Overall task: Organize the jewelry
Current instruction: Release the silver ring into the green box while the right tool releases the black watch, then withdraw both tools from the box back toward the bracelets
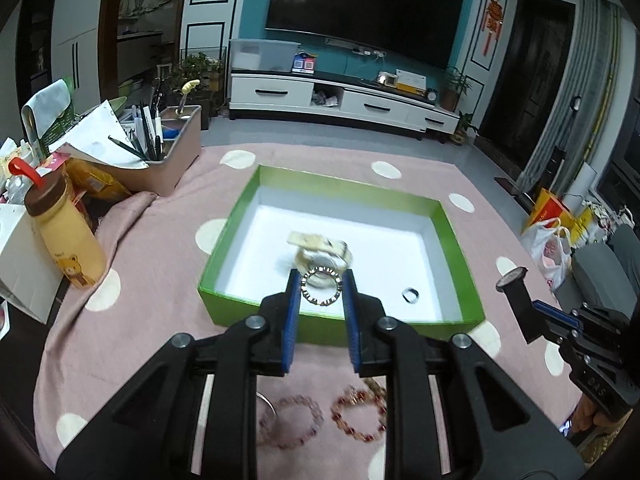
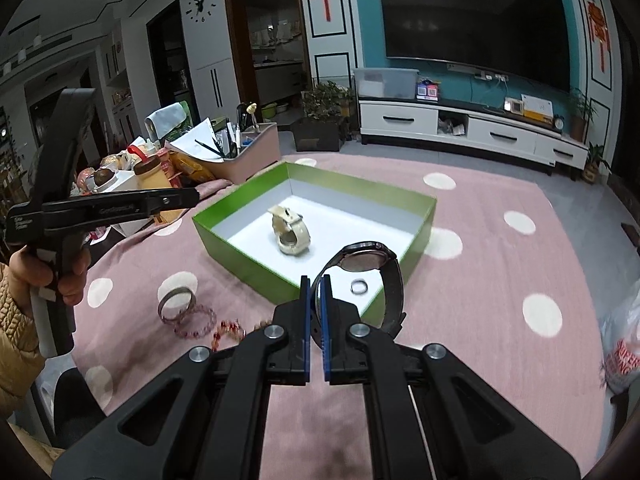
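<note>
Two grippers are each carrying something toward the green box (image 1: pixel 452 224) that sits mid-frame on the pink spotted cloth (image 1: pixel 152 240).

The left gripper (image 1: pixel 321 286) is closed to a narrow gap around a small beaded bracelet (image 1: pixel 321 289). The ring faces the camera, held by its sides, over the near edge of the box. Straight ahead in the box lies a cream watch (image 2: pixel 287 232), resting on its side with the strap looped.

The right gripper (image 2: pixel 315 280) pinches the strap of a black watch (image 2: pixel 366 258). The strap arches up and to the right, the dial tilts upward, and the long loop runs roughly left to right in the lower middle of the right view. It hangs over the near right corner of the box, just above a silver ring (image 2: pixel 359 286) lying on the white floor.

I'd judge the left gripper is nearer the box's middle.

Three more bracelets (image 2: pixel 196 318) wait on the cloth at lower left, outside the box.
</note>
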`<state>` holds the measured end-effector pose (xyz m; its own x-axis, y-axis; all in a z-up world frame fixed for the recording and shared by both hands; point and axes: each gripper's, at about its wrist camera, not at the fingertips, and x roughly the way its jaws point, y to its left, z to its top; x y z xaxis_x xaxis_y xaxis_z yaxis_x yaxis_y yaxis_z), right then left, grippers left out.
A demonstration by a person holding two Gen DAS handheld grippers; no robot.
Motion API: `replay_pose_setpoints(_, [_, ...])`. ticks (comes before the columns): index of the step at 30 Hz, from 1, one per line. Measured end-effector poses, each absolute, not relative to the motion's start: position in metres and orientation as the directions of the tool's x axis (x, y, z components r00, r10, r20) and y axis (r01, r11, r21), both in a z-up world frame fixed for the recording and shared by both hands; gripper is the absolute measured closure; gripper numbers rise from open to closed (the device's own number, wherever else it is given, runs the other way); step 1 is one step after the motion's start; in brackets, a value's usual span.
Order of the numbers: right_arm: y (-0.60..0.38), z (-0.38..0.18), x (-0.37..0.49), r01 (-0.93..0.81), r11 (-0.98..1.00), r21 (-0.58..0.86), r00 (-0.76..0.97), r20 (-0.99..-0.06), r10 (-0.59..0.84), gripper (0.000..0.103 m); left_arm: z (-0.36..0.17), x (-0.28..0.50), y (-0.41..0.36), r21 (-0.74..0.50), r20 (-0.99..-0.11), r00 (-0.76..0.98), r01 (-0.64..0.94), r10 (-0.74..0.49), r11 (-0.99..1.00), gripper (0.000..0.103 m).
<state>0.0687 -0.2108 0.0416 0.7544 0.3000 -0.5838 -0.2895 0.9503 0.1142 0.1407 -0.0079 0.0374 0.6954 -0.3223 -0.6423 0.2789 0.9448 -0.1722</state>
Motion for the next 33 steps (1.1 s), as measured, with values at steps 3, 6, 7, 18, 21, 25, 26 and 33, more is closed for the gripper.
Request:
replay_pose_setpoints(3, [-0.205,0.044,0.082,-0.301,0.948,0.103,0.755,-0.581,0.303,0.099,0.036,0.158,-0.007,-0.162,-0.65,0.696,0.266,-0.306,0.95,0.083])
replay_pose_setpoints(6, [-0.2,0.045,0.096,-0.31,0.946,0.096,0.752,-0.584,0.306,0.099,0.031,0.175,-0.007,-0.155,-0.665,0.687,0.257,-0.293,0.954,0.083])
replay_pose_setpoints(7, [-0.199,0.045,0.102,-0.312,0.945,0.094,0.75,-0.586,0.306,0.099,0.028,0.182,-0.007,-0.149,-0.671,0.684,0.253,-0.286,0.956,0.083])
replay_pose_setpoints(18, [-0.173,0.02,0.156,-0.35,0.934,0.073,0.684,-0.662,0.308,0.099,-0.007,0.231,-0.016,-0.138,-0.742,0.618,0.239,-0.26,0.961,0.083])
replay_pose_setpoints(21, [-0.167,0.011,0.168,-0.359,0.931,0.071,0.663,-0.682,0.308,0.099,-0.016,0.239,-0.017,-0.126,-0.758,0.604,0.233,-0.246,0.964,0.083])
replay_pose_setpoints(25, [-0.162,0.001,0.179,-0.361,0.93,0.07,0.644,-0.702,0.303,0.099,-0.024,0.247,-0.012,-0.12,-0.772,0.594,0.215,-0.227,0.969,0.083])
replay_pose_setpoints(26, [-0.162,-0.002,0.183,-0.358,0.932,0.066,0.641,-0.708,0.296,0.098,-0.026,0.248,-0.011,-0.121,-0.775,0.591,0.212,-0.226,0.97,0.082])
replay_pose_setpoints(33, [-0.168,-0.006,0.188,-0.304,0.95,0.077,0.658,-0.704,0.268,0.069,-0.025,0.248,-0.005,-0.113,-0.773,0.599,0.197,-0.211,0.974,0.06])
